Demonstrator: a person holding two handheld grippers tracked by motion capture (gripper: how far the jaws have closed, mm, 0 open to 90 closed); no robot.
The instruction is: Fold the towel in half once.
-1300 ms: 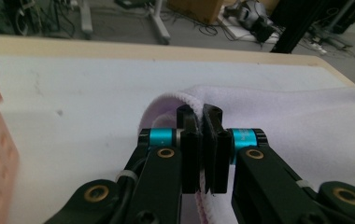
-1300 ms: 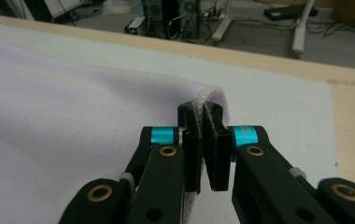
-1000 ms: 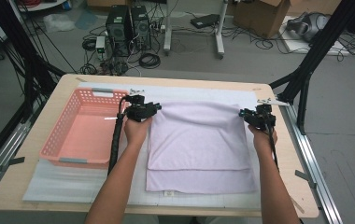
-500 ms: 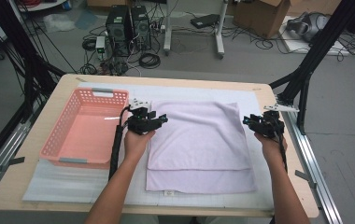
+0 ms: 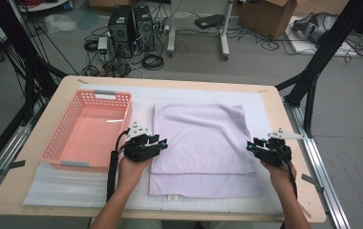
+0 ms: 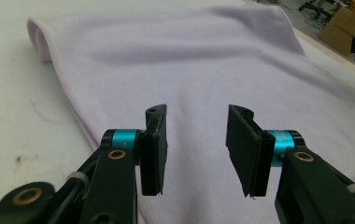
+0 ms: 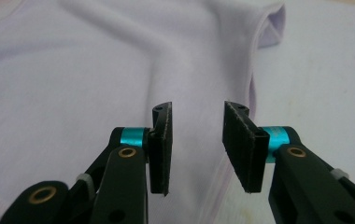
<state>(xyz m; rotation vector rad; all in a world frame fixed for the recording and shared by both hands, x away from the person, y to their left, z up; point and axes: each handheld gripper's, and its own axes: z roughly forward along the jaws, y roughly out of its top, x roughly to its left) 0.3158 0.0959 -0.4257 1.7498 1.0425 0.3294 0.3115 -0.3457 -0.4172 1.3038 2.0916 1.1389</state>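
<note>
Left gripper point(image 5: 160, 142): jaws parted with nothing between the pads; they have just been closing a little. It hovers at the towel's left edge, roughly midway along that side, nose pointing across the cloth.
Left gripper's own view point(image 6: 196, 147): the pads stand apart above the cloth, with the towel's rolled left hem running away beside them.
Right gripper point(image 5: 250, 146): jaws likewise spread and empty, poised at the towel's right edge, facing inward toward the other hand.
Right gripper's own view point(image 7: 195, 149): the gap between the pads lines up close to the right hem, which suggests an edge grab is being set up.
Lilac towel point(image 5: 199, 143): lies flat on the white mat, already folded once, the upper layer ending short of the lower one near the person.
Why the hands mirror each other: probably so both side edges can be pinched together for the next fold.
Pink basket point(image 5: 65, 148): empty, just left of the towel, likely the folded cloth's destination.
Table point(image 5: 36, 143): wooden, carrying the white mat point(image 5: 265, 119).
</note>
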